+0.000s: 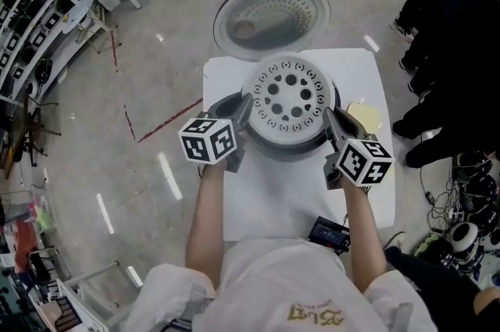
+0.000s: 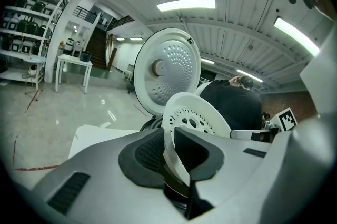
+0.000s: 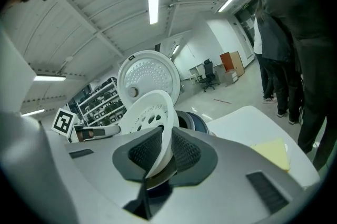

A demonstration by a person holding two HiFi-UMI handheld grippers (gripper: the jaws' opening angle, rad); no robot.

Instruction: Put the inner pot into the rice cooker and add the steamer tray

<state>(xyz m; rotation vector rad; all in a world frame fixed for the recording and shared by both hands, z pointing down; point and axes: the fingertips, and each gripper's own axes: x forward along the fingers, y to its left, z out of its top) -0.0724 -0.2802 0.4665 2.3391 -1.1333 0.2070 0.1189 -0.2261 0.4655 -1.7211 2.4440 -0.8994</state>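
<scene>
Head view: a white bench [image 1: 273, 198] stands on a glossy grey floor [image 1: 156, 88], with shelving [image 1: 31, 2] at the left. The steamer tray [image 1: 291, 98], round, white and perforated, lies level over the mouth of the rice cooker [image 1: 289, 149], whose lid [image 1: 271, 16] is raised. The left hand-held gripper [image 1: 241, 116] and the right hand-held gripper [image 1: 336, 121] flank the tray.

Left gripper view: the jaws are clamped on the tray rim [image 2: 176, 165].

Right gripper view: the rim [image 3: 158, 154] stands between the pads, and both appear to press on it.
</scene>
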